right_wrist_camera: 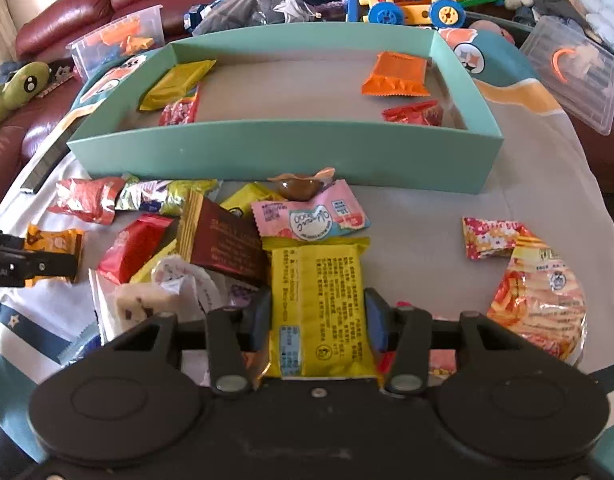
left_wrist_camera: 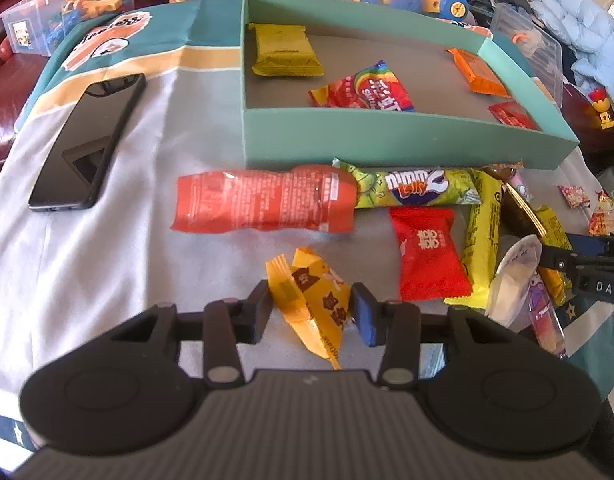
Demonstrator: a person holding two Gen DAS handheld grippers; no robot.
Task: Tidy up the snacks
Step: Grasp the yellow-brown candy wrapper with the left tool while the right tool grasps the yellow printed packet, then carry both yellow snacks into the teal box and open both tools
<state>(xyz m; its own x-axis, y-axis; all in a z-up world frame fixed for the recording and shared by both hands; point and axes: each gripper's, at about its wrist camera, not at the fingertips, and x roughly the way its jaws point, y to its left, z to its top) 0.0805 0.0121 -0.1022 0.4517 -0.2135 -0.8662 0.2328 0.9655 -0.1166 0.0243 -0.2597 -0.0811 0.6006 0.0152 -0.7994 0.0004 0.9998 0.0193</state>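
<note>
Both grippers work the loose pile of wrapped snacks just in front of the shallow teal cardboard box [right_wrist_camera: 283, 152], which already holds a few packets. The left gripper [left_wrist_camera: 311, 312] has its jaws closed on a small crinkled yellow-orange foil candy packet [left_wrist_camera: 311, 304], pinched across its middle so it can be carried over the box's near wall. The right gripper [right_wrist_camera: 317, 324] brackets a flat yellow printed snack packet [right_wrist_camera: 319, 304]; its pads seem to press the edges, though the view leaves this unsure.
</note>
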